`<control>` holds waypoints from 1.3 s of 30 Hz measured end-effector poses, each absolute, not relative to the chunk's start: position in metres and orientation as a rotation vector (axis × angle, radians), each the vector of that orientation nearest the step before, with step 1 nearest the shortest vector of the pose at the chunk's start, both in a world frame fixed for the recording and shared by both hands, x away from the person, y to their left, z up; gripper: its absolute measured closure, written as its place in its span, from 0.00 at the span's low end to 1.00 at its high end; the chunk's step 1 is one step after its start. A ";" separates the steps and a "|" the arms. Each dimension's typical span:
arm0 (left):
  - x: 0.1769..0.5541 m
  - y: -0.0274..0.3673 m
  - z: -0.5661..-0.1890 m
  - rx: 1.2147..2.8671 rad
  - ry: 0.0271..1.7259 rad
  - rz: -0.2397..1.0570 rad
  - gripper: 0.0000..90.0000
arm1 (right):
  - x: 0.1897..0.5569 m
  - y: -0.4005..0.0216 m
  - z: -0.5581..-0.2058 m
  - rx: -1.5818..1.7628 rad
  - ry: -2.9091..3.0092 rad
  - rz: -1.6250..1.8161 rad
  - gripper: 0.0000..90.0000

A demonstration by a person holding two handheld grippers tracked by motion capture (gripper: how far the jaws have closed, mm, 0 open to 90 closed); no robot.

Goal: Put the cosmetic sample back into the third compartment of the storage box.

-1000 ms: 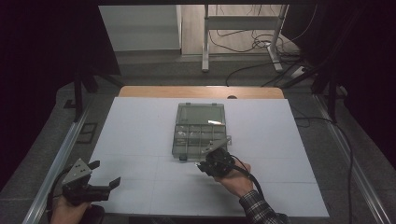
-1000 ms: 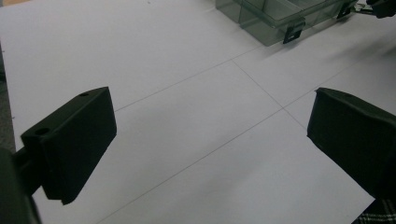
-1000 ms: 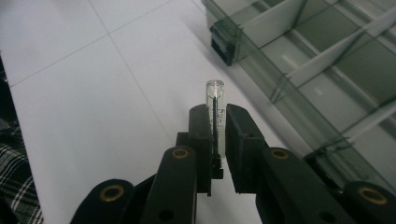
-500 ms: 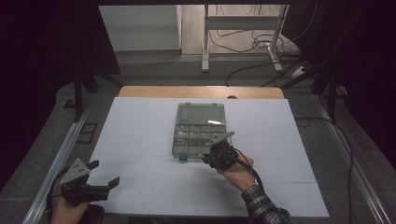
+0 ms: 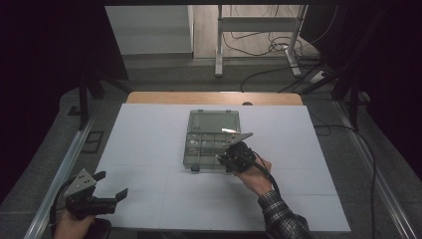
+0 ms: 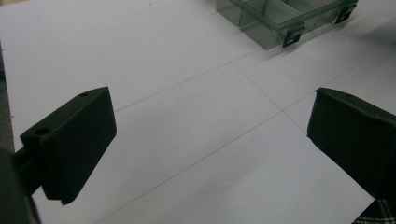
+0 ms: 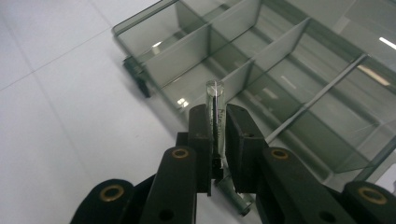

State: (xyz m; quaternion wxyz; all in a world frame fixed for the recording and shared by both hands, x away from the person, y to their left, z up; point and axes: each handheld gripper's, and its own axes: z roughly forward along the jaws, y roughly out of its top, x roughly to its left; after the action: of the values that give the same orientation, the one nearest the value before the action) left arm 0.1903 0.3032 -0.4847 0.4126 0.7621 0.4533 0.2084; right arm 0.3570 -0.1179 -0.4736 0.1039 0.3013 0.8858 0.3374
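- Right gripper: fingers pinched on a clear tube, over the box front edge.
- Left gripper: fingers wide apart, empty, near bench corner.
- Likely step: lower tube level into one compartment, clear of dividers.

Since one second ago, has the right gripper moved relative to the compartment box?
Yes. The right gripper has shifted slightly away from the person, further over the near right corner of the compartment box, which has stayed in place. It holds a small clear tube.

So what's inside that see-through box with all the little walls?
The clear box is open, split by dividers, and the nearest compartments look empty. The right gripper holds a small clear tube over its front edge. Glare hides the farther compartments.
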 end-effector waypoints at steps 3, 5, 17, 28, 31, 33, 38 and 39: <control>0.190 0.303 -0.485 1.915 1.142 0.524 0.02 | 0.362 -0.118 -0.475 0.897 2.601 0.990 0.90; 0.190 0.303 -0.485 1.914 1.144 0.521 0.02 | 0.364 -0.118 -0.475 0.892 2.598 0.985 0.90; 0.191 0.304 -0.485 1.911 1.150 0.519 0.02 | 0.384 -0.115 -0.474 0.914 2.560 0.979 0.90; 0.191 0.304 -0.485 1.909 1.158 0.518 0.02 | 0.400 -0.112 -0.474 0.936 2.535 0.974 0.90; 0.191 0.305 -0.485 1.908 1.160 0.517 0.02 | 0.405 -0.111 -0.475 0.936 2.530 0.974 0.90; 0.191 0.305 -0.485 1.907 1.160 0.517 0.02 | 0.407 -0.111 -0.475 0.946 2.525 0.974 0.90; 0.191 0.305 -0.485 1.907 1.163 0.518 0.02 | 0.414 -0.110 -0.477 0.945 2.520 0.967 0.90; 0.191 0.305 -0.485 1.907 1.163 0.518 0.02 | 0.415 -0.109 -0.478 0.949 2.519 0.965 0.90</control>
State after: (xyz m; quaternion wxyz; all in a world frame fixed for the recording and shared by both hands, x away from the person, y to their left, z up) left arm 0.1913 0.3047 -0.4849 0.4117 0.7579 0.4623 0.2057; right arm 0.4152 -0.1093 -0.4775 0.1407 0.3287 0.8721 0.3340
